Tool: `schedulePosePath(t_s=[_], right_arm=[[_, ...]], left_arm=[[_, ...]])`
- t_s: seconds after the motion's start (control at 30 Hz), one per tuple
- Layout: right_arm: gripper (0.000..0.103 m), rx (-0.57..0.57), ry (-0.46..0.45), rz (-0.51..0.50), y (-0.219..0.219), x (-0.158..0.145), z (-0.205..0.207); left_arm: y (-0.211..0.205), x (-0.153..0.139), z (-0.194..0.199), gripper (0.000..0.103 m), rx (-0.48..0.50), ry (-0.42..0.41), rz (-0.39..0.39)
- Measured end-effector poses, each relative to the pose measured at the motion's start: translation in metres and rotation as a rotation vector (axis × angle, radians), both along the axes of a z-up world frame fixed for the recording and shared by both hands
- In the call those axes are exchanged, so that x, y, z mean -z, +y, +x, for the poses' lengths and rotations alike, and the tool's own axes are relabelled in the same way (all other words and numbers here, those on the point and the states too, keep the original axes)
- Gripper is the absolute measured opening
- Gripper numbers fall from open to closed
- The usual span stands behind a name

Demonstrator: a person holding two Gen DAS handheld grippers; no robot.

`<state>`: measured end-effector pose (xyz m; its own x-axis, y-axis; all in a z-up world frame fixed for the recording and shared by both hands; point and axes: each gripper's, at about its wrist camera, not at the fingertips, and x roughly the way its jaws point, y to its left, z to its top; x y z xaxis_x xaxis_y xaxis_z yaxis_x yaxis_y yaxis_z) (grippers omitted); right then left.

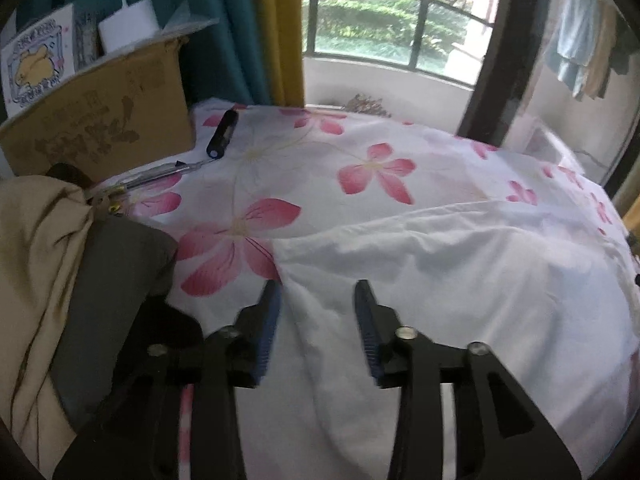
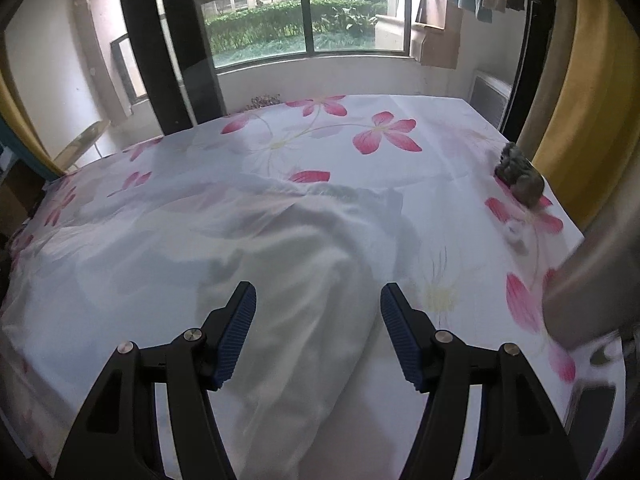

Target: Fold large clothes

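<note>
The left tool (image 1: 318,286) has its two blue pads apart, nothing clamped, hovering just over the near left edge of a white garment (image 1: 440,272). The right tool (image 2: 318,290) is likewise apart and empty, above a rumpled ridge of the same white garment (image 2: 288,248). The garment lies spread in loose folds across the near half of a bed, on a flowered sheet (image 1: 360,152), with its far edge bunched.

Left of the left tool sits a heap of beige and grey clothes (image 1: 60,264); farther off, a cardboard box (image 1: 104,120), a dark tube (image 1: 223,132) and a pen-like stick (image 1: 160,174). On the right side of the bed rests a small grey object (image 2: 520,178).

The risk, as I judge it: white cloth on a pale sheet is hard to separate, so either tool could pinch the sheet along with the garment, or grab only one layer, leaving a crooked fold. A sweep leftward might also drag the clothes heap.
</note>
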<state>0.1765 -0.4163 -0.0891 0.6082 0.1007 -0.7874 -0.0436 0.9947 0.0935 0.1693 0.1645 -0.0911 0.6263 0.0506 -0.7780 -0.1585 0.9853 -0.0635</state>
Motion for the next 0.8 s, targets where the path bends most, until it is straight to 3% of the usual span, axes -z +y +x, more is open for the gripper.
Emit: schedulePosePath(t_s=[0.17,0.33,0.4,0.43,0.47,0.5,0.53,0.57,0.6,0.63,0.67,0.8], right_arm=[[0.065,0.006,0.016,-0.017,-0.008,0.005,0.033],[0.065,0.007,0.050,-0.022,-0.013,0.015,0.064],[0.065,0.001,0.052,-0.023,-0.013,0.018,0.074],[0.065,-0.008,0.054,-0.021,-0.011,0.020,0.078],[0.065,-0.019,0.057,-0.022,-0.010,0.022,0.082],[0.064,-0.023,0.057,-0.023,-0.008,0.024,0.085],[0.060,-0.028,0.054,-0.023,-0.006,0.026,0.087],[0.043,-0.040,0.046,-0.035,-0.003,0.028,0.090],[0.019,-0.041,0.033,-0.067,0.000,0.028,0.091],[0.011,-0.040,0.030,-0.093,0.001,0.028,0.093],[0.006,-0.049,0.028,-0.088,0.001,0.027,0.095],[0.004,-0.045,0.014,-0.097,-0.001,0.026,0.103]], left_arm=[[0.006,0.017,0.026,0.044,-0.004,0.045,0.000],[0.000,0.026,0.042,0.044,-0.014,0.038,0.061],[-0.003,0.027,0.047,0.035,-0.004,0.026,0.082],[-0.004,0.027,0.048,0.015,0.006,0.017,0.084],[-0.004,0.027,0.050,0.004,0.016,0.014,0.078],[-0.004,0.027,0.052,0.004,0.018,0.012,0.080],[-0.005,0.027,0.054,0.003,0.019,0.010,0.091],[-0.005,0.026,0.056,0.003,0.021,0.005,0.105],[-0.005,0.026,0.058,0.003,0.019,0.002,0.112],[-0.004,0.026,0.061,0.003,0.014,-0.002,0.118],[-0.003,0.025,0.063,0.003,0.008,-0.004,0.119],[0.005,0.028,0.073,0.003,-0.007,0.000,0.109]])
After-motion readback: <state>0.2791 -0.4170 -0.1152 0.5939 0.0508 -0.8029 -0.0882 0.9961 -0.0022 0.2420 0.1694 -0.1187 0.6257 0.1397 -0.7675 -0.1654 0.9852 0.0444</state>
